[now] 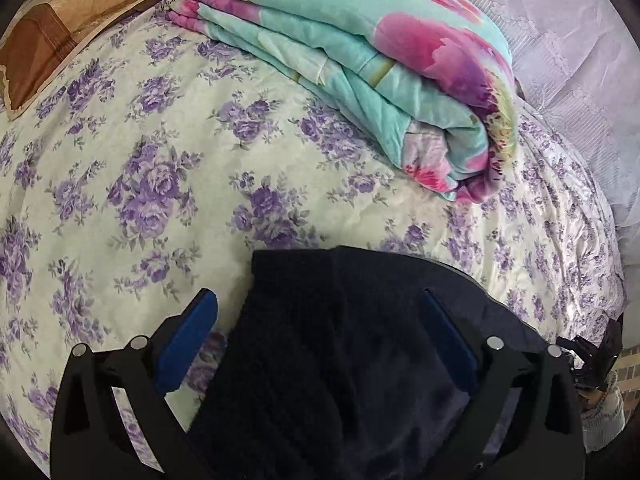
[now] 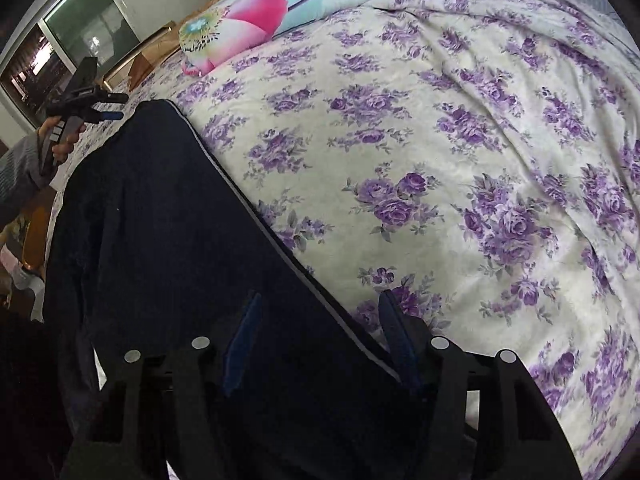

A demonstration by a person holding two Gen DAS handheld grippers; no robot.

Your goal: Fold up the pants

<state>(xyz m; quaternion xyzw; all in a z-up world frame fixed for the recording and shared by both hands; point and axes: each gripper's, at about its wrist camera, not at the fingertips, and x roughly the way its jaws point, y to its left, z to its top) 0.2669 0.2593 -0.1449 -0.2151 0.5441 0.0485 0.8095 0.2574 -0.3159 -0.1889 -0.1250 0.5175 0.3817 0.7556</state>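
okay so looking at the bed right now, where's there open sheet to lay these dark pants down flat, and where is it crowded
Open floral bedsheet lies between the dark pants and the folded quilt, stretching toward the brown headboard. In the right wrist view, bare sheet runs from the pants' piped edge across to the bed's far side. It is crowded at the quilt and where the left gripper and right gripper straddle the pants.

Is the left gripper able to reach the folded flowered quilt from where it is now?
Probably yes. Only bare bedsheet lies between the left gripper and the quilt, with nothing in the way. But the dark pants sit between its open jaws.
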